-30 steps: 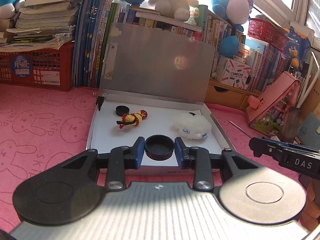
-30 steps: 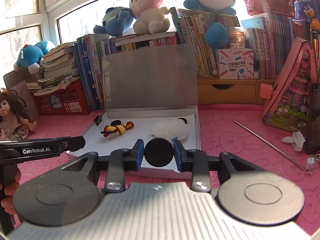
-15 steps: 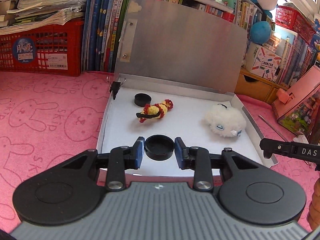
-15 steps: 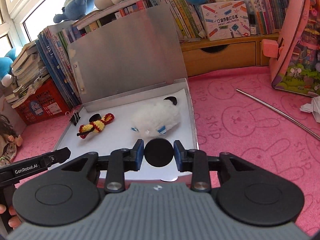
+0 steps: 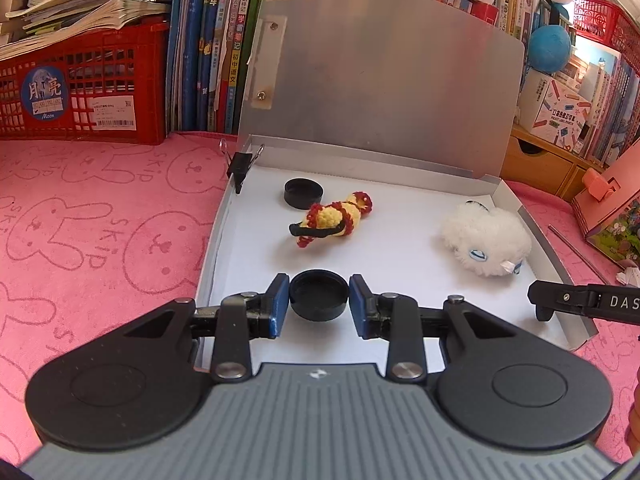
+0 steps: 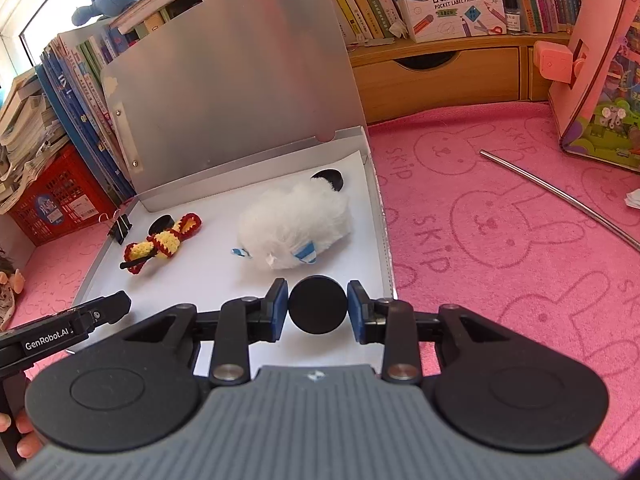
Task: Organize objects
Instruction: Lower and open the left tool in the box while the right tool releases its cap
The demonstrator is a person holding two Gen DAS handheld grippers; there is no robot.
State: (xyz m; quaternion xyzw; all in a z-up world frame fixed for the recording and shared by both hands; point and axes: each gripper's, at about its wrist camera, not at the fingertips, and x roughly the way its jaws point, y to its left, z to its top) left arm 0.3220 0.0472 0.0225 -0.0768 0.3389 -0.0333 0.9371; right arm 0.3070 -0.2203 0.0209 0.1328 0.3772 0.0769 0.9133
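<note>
While both hands hang over the near edge of the open box (image 5: 516, 200), each gripper pinches a black cap. The left gripper (image 5: 319, 299) has its blue pads pressed against the sides of a round black cap (image 5: 318, 295) whose hollow side faces up. The right gripper (image 6: 317, 309) clamps a second black cap (image 6: 317, 310) the same way, with its flat face turned toward the camera.

Past the left gripper, on the white floor of the box, lies a yellow-and-red knitted toy (image 5: 334, 219), and just behind it a third black cap (image 5: 303, 193) rests hollow side up. A fluffy white plush (image 5: 486, 239) lies toward the right wall of the box, near the right gripper; from the right wrist view a small black part shows at its far end. A black binder clip (image 5: 241, 164) is fixed to the back left corner of the box. The silver lid (image 5: 384, 80) stands upright behind, leaning against a row of books (image 5: 204, 48).

The box sits on a pink cloth (image 5: 92, 216) printed with rabbits. A red crate (image 5: 84, 84) stands to the left, and a thin metal rod (image 6: 560, 196) lies on the cloth to the right.
</note>
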